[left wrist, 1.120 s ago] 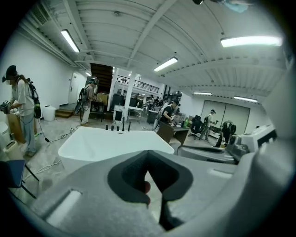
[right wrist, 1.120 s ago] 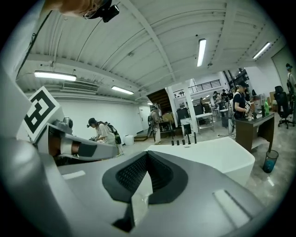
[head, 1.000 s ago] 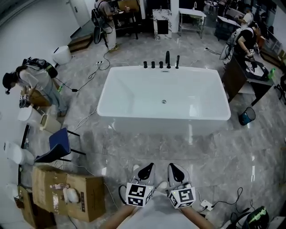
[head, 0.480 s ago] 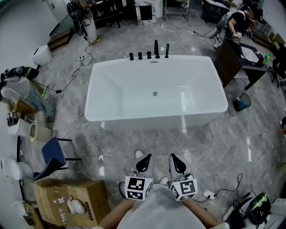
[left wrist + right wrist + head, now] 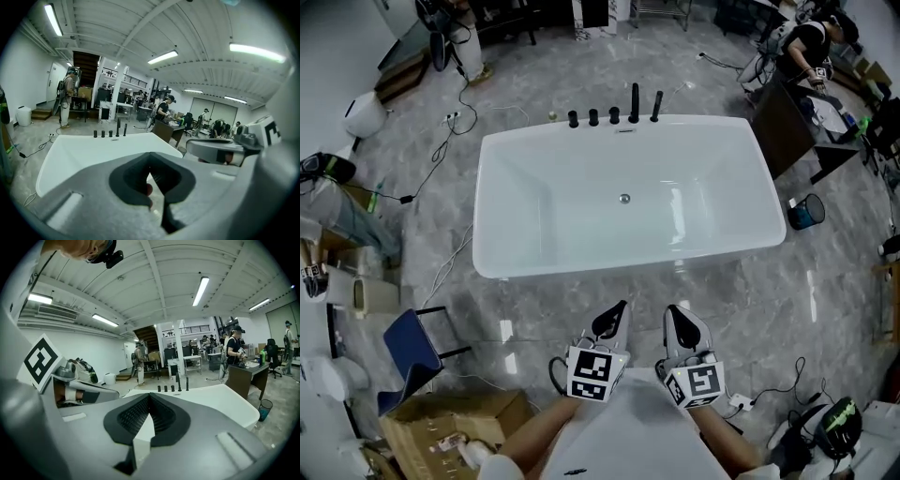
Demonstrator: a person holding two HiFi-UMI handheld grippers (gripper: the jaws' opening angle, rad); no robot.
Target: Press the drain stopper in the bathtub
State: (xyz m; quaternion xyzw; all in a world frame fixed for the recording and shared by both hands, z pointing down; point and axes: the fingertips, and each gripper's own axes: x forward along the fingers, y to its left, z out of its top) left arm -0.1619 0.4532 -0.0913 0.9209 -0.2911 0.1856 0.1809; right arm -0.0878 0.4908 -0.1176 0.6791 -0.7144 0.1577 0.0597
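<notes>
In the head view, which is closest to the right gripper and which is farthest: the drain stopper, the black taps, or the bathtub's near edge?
1. Bathtub's near edge, just ahead of the right gripper.
2. Drain stopper, in the middle of the tub floor.
3. Black taps, in a row along the tub's far side.

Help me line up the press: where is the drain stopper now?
In the head view, the drain stopper sits mid-floor in the bathtub, just this side of the black faucet fittings on its far rim, ahead of the left gripper and right gripper.
</notes>
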